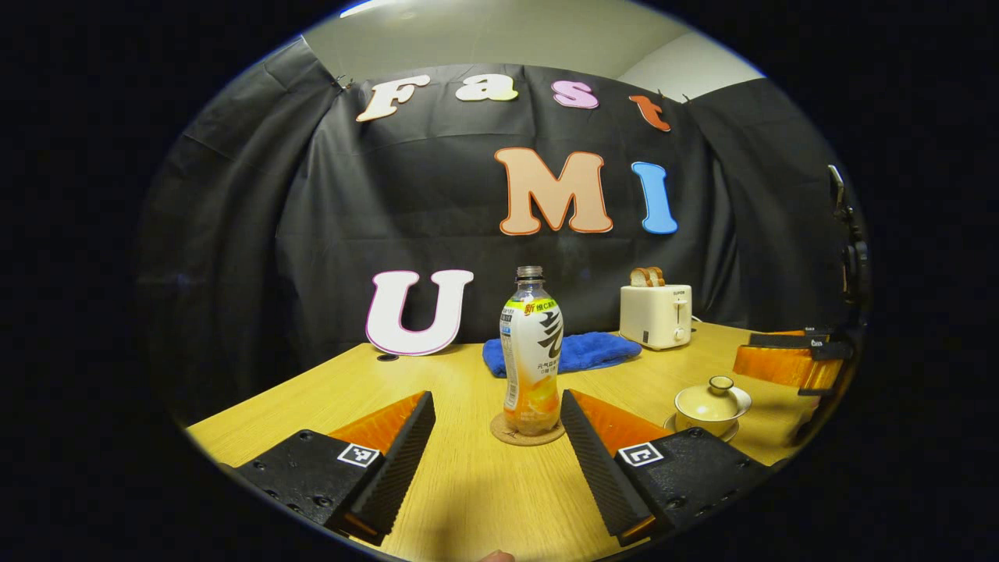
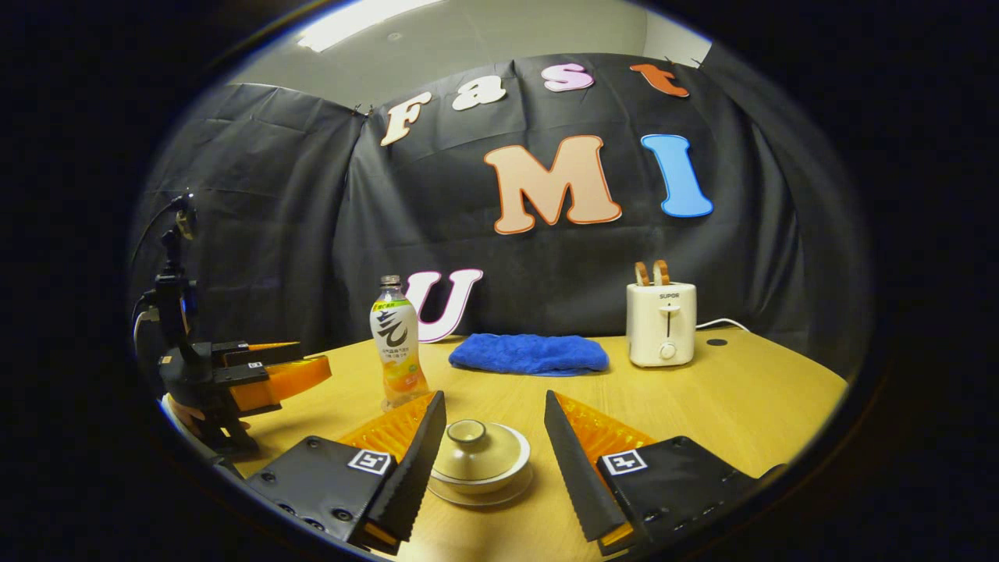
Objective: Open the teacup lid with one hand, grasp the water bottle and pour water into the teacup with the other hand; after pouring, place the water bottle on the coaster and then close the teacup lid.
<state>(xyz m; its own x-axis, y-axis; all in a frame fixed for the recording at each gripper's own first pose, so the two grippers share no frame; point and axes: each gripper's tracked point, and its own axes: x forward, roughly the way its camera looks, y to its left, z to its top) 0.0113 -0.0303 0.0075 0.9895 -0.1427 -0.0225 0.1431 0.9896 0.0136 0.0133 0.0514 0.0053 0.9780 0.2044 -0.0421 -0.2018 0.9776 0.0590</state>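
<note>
- In the left gripper view, the left hand-held gripper is held low over the wooden counter with its two fingers spread wide apart, and nothing is gripped between them.
- The water bottle is seen standing upright on a round coaster, framed in the gap between those spread fingers but lying beyond the fingertips and untouched by them; no cap is seen on its neck.
- The teacup, with its lid set on it, is found to the right of the bottle in that view, resting on a saucer and well clear of the left fingers.
- A folded blue towel is laid behind the bottle, and a white toaster with bread slices in its slots is placed further back to the right.
- In the right gripper view, the right hand-held gripper is likewise held with its fingers spread, and the lidded teacup is seen between them, just beside the left finger; contact cannot be told.
- The lid knob is seen upright at the top of the cup.
- The left hand-held gripper is also seen at the far left edge of the right gripper view, near the counter's edge.
</note>
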